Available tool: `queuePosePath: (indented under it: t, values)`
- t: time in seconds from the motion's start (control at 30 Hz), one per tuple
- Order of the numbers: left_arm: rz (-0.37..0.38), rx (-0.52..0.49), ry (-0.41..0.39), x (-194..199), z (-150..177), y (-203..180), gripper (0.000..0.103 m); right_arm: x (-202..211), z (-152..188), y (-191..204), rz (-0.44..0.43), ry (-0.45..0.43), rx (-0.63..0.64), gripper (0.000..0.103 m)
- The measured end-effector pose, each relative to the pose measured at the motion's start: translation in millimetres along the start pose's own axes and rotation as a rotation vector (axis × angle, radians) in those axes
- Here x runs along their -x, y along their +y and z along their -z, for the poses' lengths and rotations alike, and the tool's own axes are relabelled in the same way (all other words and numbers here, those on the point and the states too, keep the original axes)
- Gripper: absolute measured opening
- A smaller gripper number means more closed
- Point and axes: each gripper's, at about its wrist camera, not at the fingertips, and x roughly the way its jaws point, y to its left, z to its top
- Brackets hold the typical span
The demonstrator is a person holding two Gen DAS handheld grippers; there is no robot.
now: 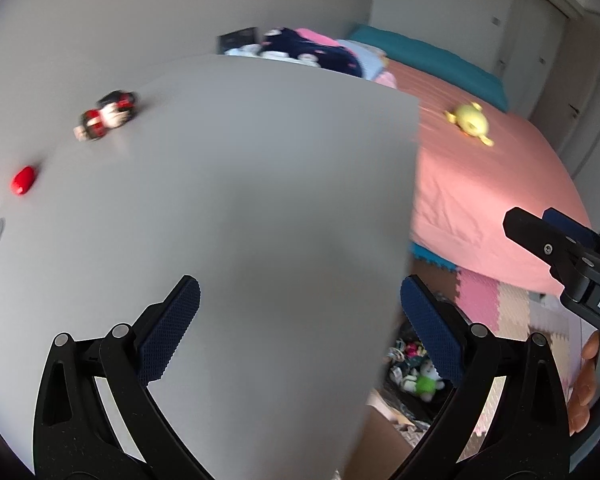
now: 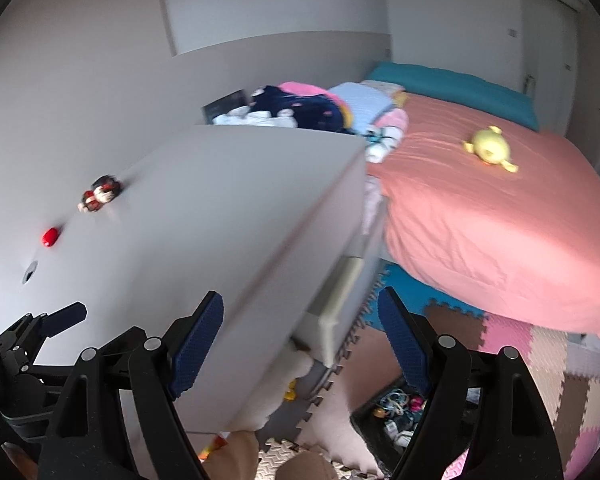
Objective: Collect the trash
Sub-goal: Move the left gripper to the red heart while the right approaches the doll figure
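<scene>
trash here is not plain to pick out: the likeliest bit is the red piece [image 1: 23, 180] at the far left of the desk [image 1: 260, 200], with a small figure [image 1: 106, 115] a little beyond it, also near the desk's left edge by the wall. whether either counts as rubbish i cannot tell; both are blurred. nothing else lies on the grey top.

left gripper [image 1: 300, 332] hangs over the near part of the desk with its jaws wide and nothing between them. right gripper [image 2: 300, 346] is just to its right, over the desk's right edge and the foam mats [image 2: 540, 352], jaws also wide and empty. a bin of small toys [image 2: 396, 412] sits on the floor below it.

to do this step well, i judge the left gripper is the 1 to send, since the red piece lies on its side. slow down first, as the views are smeared. come in low with the pads either side of the piece, close gently, and keep clear of the figure. the bed [image 2: 500, 220] and its yellow toy [image 2: 490, 147] are well apart from all this.
</scene>
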Motion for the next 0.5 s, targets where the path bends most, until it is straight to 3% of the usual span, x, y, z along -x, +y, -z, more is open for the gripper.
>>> queuePosePath:
  t: [0.5]
  values:
    - [-0.155,0.224,-0.014,3,-10,136,0.097,-58,-29,118,-0.120,0.050,0.155,0.080]
